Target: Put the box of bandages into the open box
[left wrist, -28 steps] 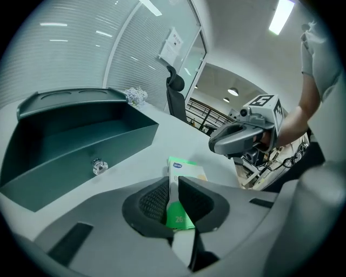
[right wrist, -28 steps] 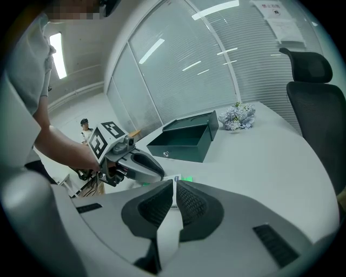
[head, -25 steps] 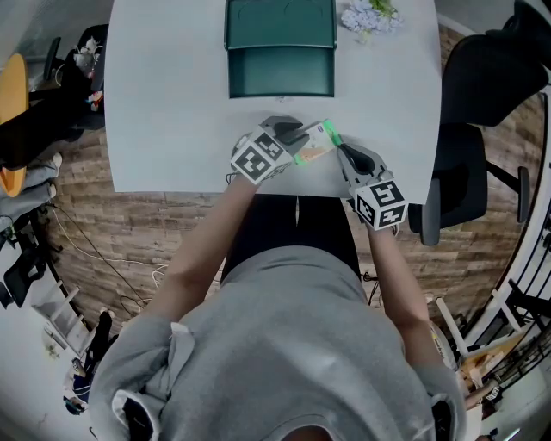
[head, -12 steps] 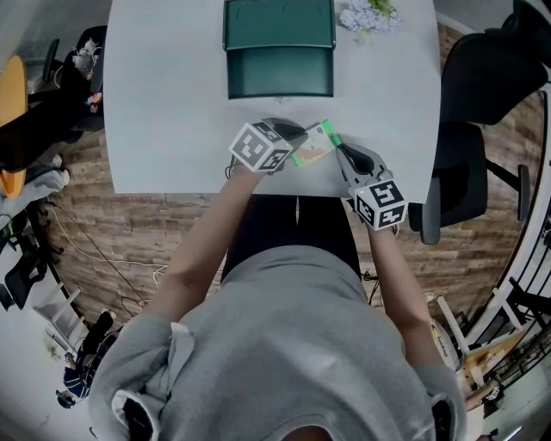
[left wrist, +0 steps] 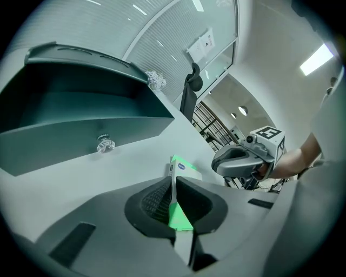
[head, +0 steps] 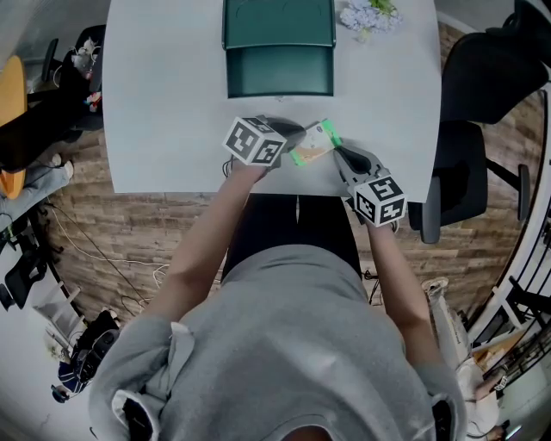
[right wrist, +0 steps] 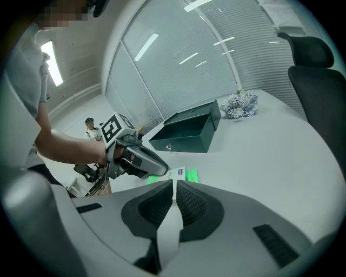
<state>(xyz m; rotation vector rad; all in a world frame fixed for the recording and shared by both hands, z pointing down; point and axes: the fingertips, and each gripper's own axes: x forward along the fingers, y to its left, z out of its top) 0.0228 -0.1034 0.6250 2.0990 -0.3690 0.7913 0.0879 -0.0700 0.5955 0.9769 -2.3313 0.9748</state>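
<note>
The box of bandages [head: 313, 145], white with green ends, is held just above the white table [head: 172, 103] near its front edge. My left gripper [head: 295, 138] is shut on the left end of it, and in the left gripper view the thin box [left wrist: 181, 167] runs between the pads. My right gripper [head: 337, 148] is shut with its tips beside the box's right end; nothing shows between its jaws [right wrist: 174, 186]. The open dark green box [head: 280, 73] stands farther back, its lid raised behind it.
A bunch of pale flowers [head: 368, 15] lies at the table's back right, beside the open box. A black office chair [head: 465, 172] stands off the table's right edge. Bare tabletop lies between the grippers and the open box [left wrist: 81, 108].
My left gripper has turned and risen slightly with the box of bandages in it. The right gripper has barely moved.
</note>
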